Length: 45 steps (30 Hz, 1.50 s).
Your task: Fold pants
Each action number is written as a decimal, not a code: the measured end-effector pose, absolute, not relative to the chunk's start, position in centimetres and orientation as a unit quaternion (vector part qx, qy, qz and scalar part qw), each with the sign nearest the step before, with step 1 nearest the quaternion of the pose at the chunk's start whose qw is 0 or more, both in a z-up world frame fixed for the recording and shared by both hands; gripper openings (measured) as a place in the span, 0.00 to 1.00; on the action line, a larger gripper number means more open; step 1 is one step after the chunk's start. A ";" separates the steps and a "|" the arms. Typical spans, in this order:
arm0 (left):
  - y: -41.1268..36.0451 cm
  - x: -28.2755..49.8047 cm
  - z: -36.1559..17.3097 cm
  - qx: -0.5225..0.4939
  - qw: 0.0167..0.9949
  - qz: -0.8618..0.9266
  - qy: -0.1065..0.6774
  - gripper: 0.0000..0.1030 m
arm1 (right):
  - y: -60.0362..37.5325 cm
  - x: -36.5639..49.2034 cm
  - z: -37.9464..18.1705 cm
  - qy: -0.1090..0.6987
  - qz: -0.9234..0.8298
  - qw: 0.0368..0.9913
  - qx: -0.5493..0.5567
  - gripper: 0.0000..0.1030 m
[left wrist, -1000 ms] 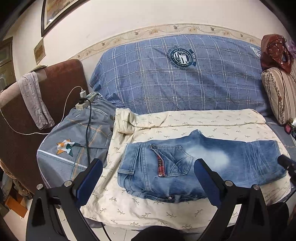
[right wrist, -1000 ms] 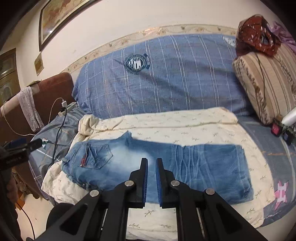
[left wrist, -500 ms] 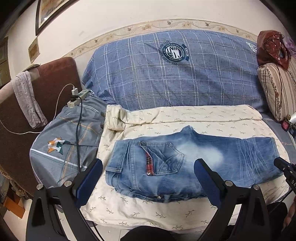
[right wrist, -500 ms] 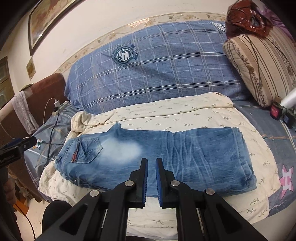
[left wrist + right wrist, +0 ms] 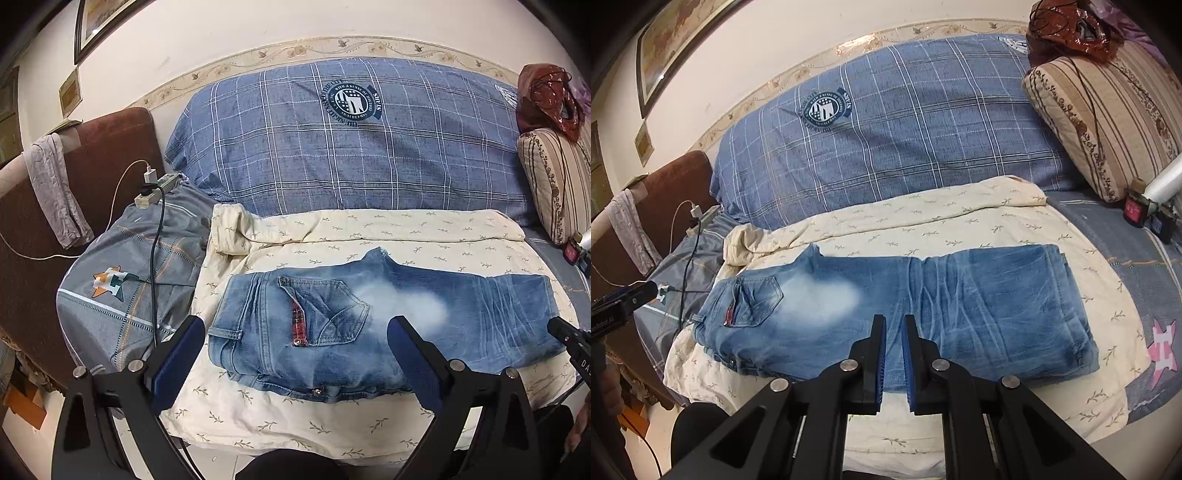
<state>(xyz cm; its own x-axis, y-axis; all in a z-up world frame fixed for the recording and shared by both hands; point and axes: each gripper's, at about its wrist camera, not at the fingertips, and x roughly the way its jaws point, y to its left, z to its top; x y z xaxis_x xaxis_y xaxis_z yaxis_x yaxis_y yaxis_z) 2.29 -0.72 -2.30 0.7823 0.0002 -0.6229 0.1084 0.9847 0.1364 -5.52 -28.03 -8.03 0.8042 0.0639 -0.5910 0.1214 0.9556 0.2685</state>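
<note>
Blue faded jeans (image 5: pixel 388 317) lie folded lengthwise on a cream leaf-print sheet (image 5: pixel 303 417), waistband at the left, leg ends folded at the right; they also show in the right wrist view (image 5: pixel 923 306). My left gripper (image 5: pixel 295 343) is open and empty, hovering above the waist and pocket area. My right gripper (image 5: pixel 894 325) is shut and empty, hovering above the near edge of the jeans' middle. The right gripper's tip shows at the right edge of the left wrist view (image 5: pixel 569 336). The left gripper's tip shows at the left of the right wrist view (image 5: pixel 624 302).
A large blue plaid cushion (image 5: pixel 351 147) stands behind the sheet. A grey pillow (image 5: pixel 129 288) with a power strip (image 5: pixel 155 188) and cables lies at the left. A striped cushion (image 5: pixel 1108 122) and small items (image 5: pixel 1145 210) sit at the right. A brown headboard (image 5: pixel 110 158) is far left.
Both cameras have moved closer to the jeans and a little lower. The jeans lie as before. The left jaws stay open, the right jaws stay shut.
</note>
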 end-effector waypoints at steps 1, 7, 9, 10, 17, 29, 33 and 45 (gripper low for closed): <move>-0.7 2.3 -2.3 0.081 0.940 -0.030 0.329 0.96 | -28.0 -5.5 -8.0 0.312 -0.015 0.939 0.146 0.11; -1.1 2.4 -2.6 0.082 0.938 -0.035 0.334 0.96 | -28.3 -5.5 -8.3 0.310 -0.016 0.938 0.153 0.11; -1.3 2.4 -2.8 0.083 0.938 -0.036 0.336 0.96 | -28.4 -5.4 -8.5 0.313 -0.016 0.937 0.154 0.11; -1.3 2.4 -2.8 0.082 0.937 -0.037 0.337 0.96 | -28.4 -5.4 -8.5 0.313 -0.016 0.937 0.154 0.11; -1.6 2.7 -3.2 0.083 0.935 -0.040 0.344 0.96 | -28.7 -5.5 -8.4 0.311 -0.020 0.938 0.155 0.11; -1.2 3.1 -3.8 0.076 0.932 -0.038 0.353 0.96 | -28.2 -5.5 -7.6 0.305 -0.017 0.941 0.147 0.11; -0.9 3.3 -3.8 0.071 0.932 -0.037 0.354 0.96 | -27.9 -5.5 -7.3 0.304 -0.013 0.942 0.143 0.11; 0.0 3.5 -4.1 0.061 0.931 -0.035 0.359 0.96 | -26.6 -5.2 -6.9 0.308 -0.005 0.943 0.128 0.11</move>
